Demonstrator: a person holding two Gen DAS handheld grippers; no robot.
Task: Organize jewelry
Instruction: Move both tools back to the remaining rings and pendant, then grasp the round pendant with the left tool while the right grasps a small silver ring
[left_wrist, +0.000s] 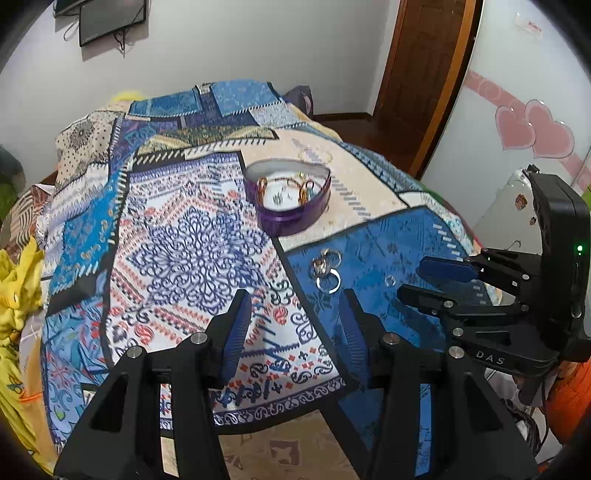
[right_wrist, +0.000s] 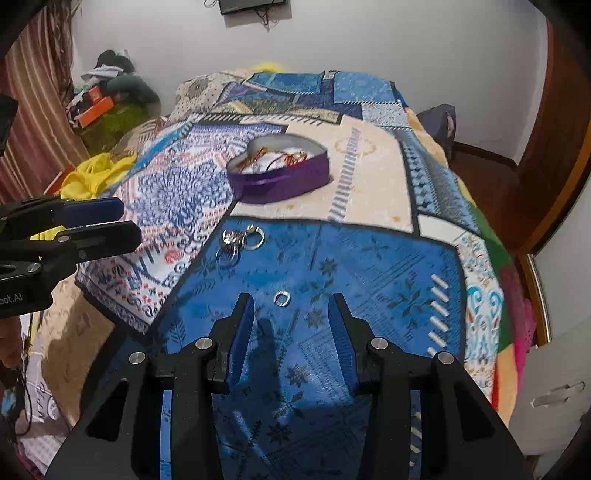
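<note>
One purple box (right_wrist: 280, 181), one loose ring (right_wrist: 282, 298).

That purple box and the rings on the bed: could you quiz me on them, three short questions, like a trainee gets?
1. True or false: the purple box already holds jewelry.
2. Which lies nearest the right claw: (a) the box, (b) the ring cluster, (c) the single ring?
3. Are both claws open or shut?

Key: 1 true. 2 c. 3 open; the left claw and the right hold nothing.
</note>
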